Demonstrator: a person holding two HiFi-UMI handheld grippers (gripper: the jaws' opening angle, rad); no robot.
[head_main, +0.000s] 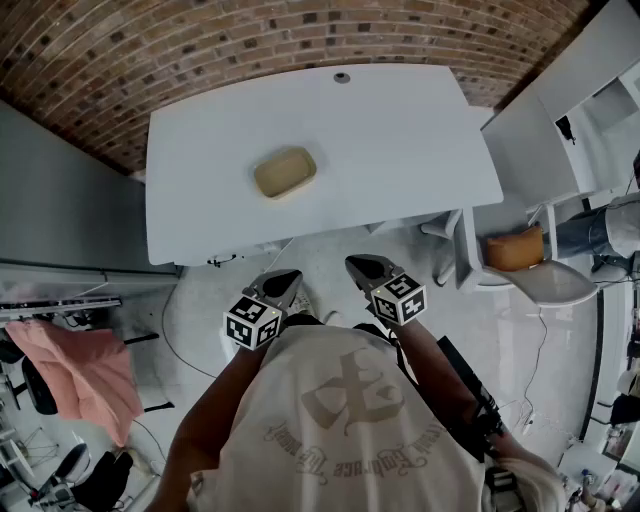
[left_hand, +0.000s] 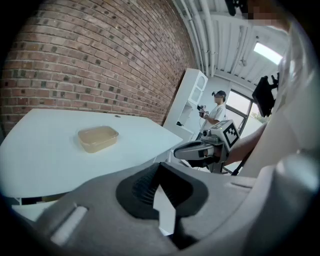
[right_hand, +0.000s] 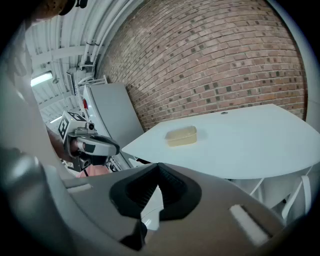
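A shallow tan container sits alone on the white table, left of its middle; it also shows in the left gripper view and the right gripper view. My left gripper is held over the floor short of the table's near edge, shut with nothing between its jaws. My right gripper hangs beside it, likewise shut and empty. Each gripper sees the other: the right gripper in the left gripper view, the left gripper in the right gripper view.
A brick wall runs behind the table. A white chair with a brown cushion stands at the right, white cabinets beyond it. A pink cloth hangs at the left. Cables lie on the floor. A person stands far off.
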